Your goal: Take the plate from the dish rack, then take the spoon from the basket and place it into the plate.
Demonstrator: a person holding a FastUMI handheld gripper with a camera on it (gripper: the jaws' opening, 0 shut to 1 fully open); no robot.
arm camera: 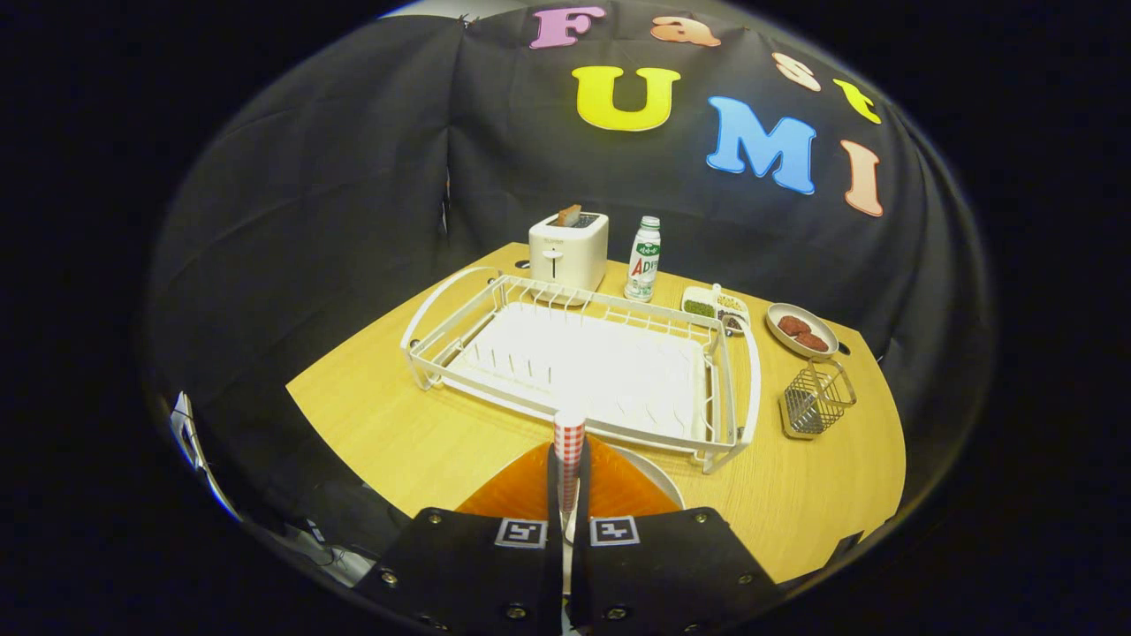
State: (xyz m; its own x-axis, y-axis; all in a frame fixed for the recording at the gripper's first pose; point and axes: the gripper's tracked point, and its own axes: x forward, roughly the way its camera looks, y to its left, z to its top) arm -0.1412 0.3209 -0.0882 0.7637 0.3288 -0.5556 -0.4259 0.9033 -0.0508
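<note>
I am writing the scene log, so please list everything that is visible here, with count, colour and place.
Dish rack: one, white, middle of the table, no dishes in it.
Toaster: one, white, behind the rack, bread in its slot.
Bottle: one, white with green label, right of the toaster.
Small tray: one, white, right of the bottle.
Dish: one, pale, two brown pieces on it.
Basket: one, metal wire, right of the rack.
Plate: one, orange, just ahead of the gripper.
Spoon: one, red-white checked handle, between the fingers.
Table: one, light wood.
Gripper: one, shut on the spoon.
</note>
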